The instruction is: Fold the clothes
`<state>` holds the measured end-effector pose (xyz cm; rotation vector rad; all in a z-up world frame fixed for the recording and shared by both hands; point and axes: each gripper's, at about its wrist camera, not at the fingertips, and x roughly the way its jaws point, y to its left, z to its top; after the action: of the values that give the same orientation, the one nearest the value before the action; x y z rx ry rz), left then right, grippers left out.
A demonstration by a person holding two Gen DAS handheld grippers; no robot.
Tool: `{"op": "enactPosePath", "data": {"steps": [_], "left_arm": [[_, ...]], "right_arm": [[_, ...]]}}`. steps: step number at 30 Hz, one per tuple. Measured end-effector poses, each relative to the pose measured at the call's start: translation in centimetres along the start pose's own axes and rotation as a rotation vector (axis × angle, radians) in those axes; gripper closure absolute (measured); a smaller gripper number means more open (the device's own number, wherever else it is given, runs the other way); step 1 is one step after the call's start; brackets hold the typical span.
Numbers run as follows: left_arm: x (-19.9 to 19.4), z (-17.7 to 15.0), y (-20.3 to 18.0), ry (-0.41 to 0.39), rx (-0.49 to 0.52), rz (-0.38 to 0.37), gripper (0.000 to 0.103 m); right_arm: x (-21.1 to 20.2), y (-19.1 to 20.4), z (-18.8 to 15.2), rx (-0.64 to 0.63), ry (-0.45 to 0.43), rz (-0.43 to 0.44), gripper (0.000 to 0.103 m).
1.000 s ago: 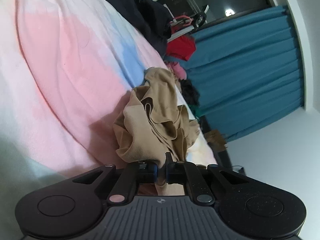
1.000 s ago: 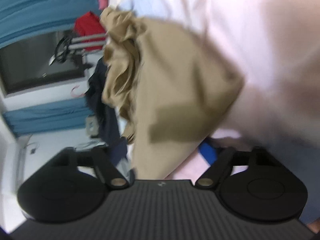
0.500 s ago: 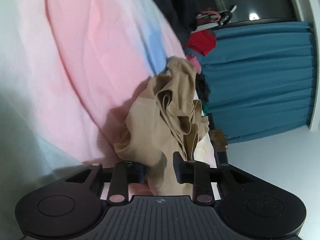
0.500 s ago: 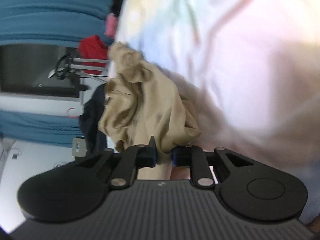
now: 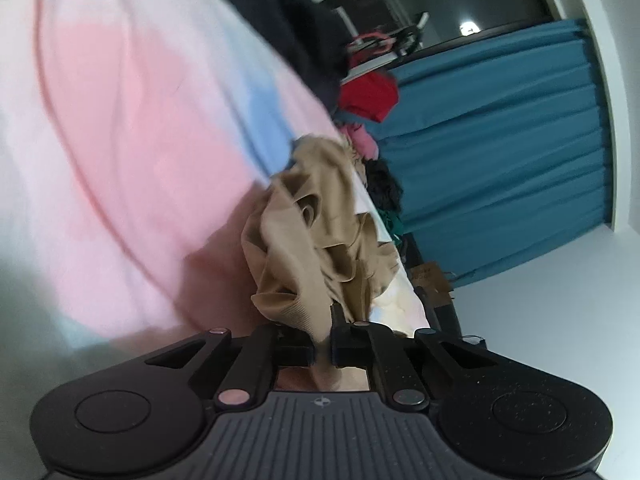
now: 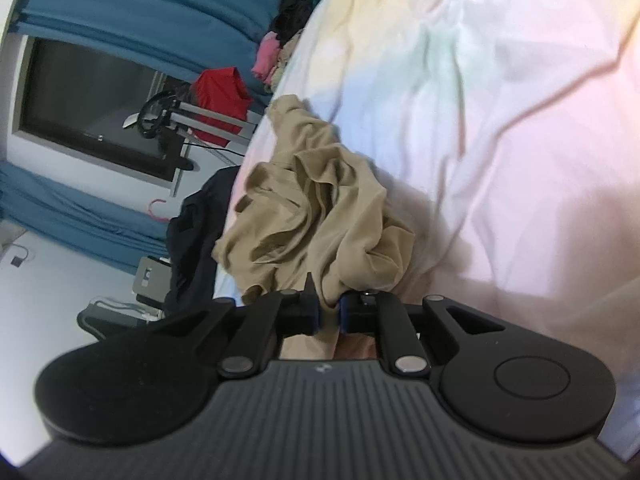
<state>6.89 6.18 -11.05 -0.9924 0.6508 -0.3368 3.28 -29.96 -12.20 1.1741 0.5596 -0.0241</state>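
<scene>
A crumpled tan garment lies bunched on a bed sheet dyed in pastel pink, blue and white. My left gripper is shut on a ribbed fold at the garment's near edge, and cloth hangs down between the pads. In the right wrist view the same tan garment rises in a heap over the pale sheet. My right gripper has its jaws closing, with a bunch of the tan cloth pinched between the pads. Each gripper holds a different part of the garment.
A dark garment lies at the bed's far edge. Beyond it are a red garment on a rack, a small pile of pink and black clothes, and blue curtains. Past the bed's edge lies the floor with a dark heap.
My left gripper opened briefly, then shut again on a fold of the tan garment. My right gripper went from wide open to pinching the cloth, rolled and rose.
</scene>
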Motion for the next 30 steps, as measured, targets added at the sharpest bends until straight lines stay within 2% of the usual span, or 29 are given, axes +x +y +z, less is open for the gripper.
{"op": "enactPosePath", "data": {"steps": [5, 10, 14, 20, 23, 26, 30], "left_arm": [[-2.9, 2.0, -4.7, -0.029, 0.07, -0.03, 0.097], [-7.5, 2.5, -7.6, -0.039, 0.06, -0.081, 0.097], [-13.0, 0.0, -6.9, 0.008, 0.04, -0.073, 0.097], [-19.7, -4.3, -4.0, 0.081, -0.047, -0.036, 0.097], [-20.1, -4.6, -3.2, 0.095, -0.09, -0.025, 0.097], [-18.9, -3.2, -3.8, 0.091, -0.066, -0.01, 0.096], [-13.2, 0.1, -6.1, 0.076, -0.037, 0.039, 0.096]], "right_arm": [[-2.5, 3.7, 0.5, -0.055, -0.02, 0.061, 0.091], [-6.7, 6.4, 0.1, -0.082, -0.012, 0.153, 0.091], [-10.7, 6.1, -1.6, -0.1, 0.024, 0.193, 0.091], [-16.4, 4.1, -5.1, -0.136, 0.113, 0.158, 0.091], [-17.2, 3.9, -5.9, -0.145, 0.128, 0.142, 0.091], [-16.0, 4.4, -5.2, -0.133, 0.114, 0.133, 0.091], [-12.1, 5.7, -3.2, -0.107, 0.075, 0.111, 0.091]]}}
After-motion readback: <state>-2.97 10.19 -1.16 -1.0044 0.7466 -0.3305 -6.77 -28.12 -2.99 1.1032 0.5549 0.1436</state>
